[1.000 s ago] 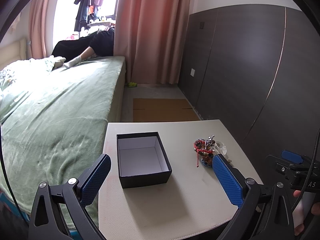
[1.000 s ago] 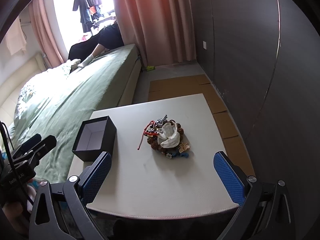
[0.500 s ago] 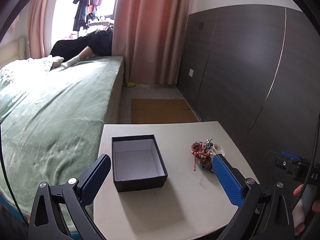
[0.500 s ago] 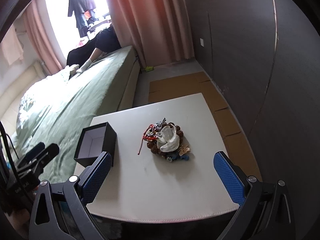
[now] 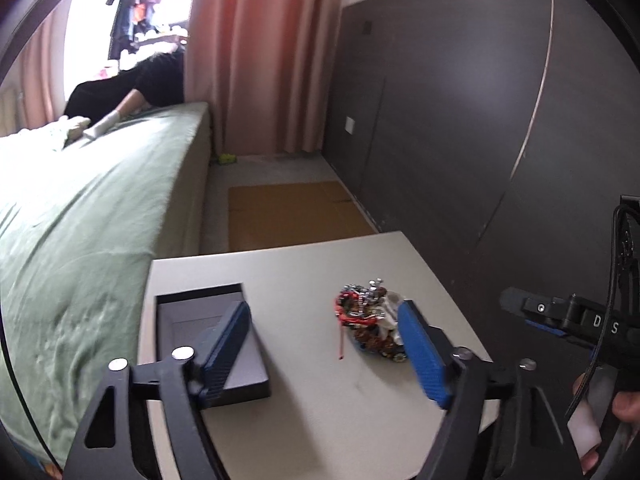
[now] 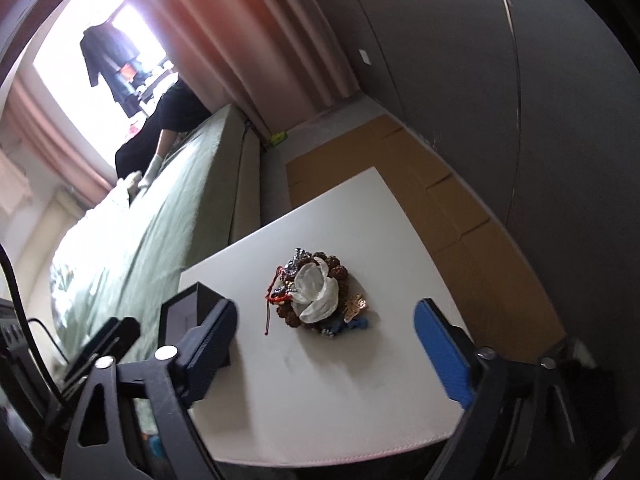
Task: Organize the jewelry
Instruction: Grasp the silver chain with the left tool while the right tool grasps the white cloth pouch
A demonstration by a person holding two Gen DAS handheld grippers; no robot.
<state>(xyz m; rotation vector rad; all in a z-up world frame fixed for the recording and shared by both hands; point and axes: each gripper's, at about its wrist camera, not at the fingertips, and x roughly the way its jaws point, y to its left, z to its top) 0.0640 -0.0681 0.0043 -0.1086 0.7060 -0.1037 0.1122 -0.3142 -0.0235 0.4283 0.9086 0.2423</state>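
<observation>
Jewelry pile (image 6: 318,294) sits mid table (image 6: 340,392), black box (image 5: 208,344) at left. Left gripper (image 5: 326,354) and right gripper (image 6: 326,344) have just been closing, fingers apart, nothing clamped. Right gripper body reads "DS".

Black box (image 5: 208,344) partly hidden by left pad — jewelry pile (image 5: 370,326) pieces too tangled to tell.

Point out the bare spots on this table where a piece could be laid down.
Free: the strip of table between the black box and the jewelry pile, the near edge in front of the pile, and the far edge behind it. Crowded: the pile itself.
</observation>
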